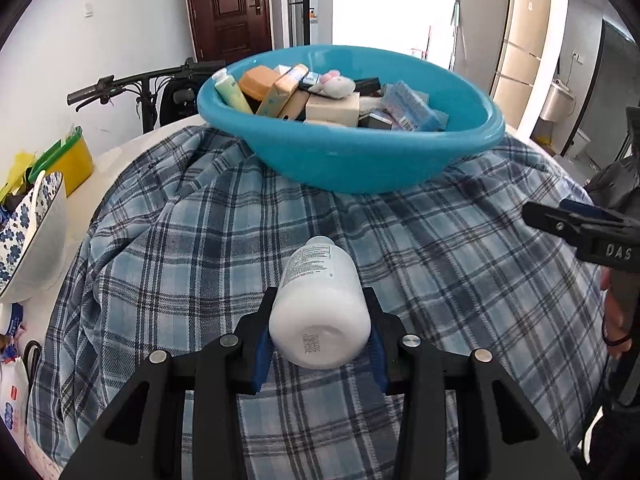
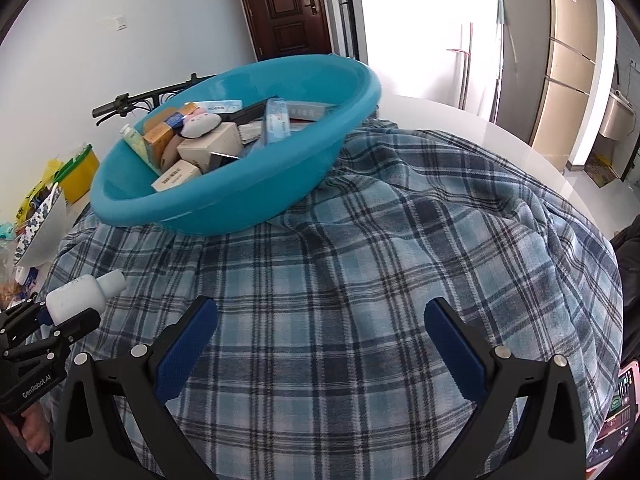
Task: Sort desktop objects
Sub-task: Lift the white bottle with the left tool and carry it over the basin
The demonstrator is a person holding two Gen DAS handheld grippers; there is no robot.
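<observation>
My left gripper is shut on a white plastic bottle, held lying with its cap pointing toward a blue basin. The basin sits on a blue plaid cloth and holds several boxes, a tube and a small plush toy. In the right wrist view my right gripper is open and empty above the cloth, in front of the basin. The left gripper with the bottle shows at that view's left edge.
A patterned white bowl and a yellow container with a green lid stand at the table's left side. A scooter handlebar is behind the table. The white tabletop shows beyond the cloth at right.
</observation>
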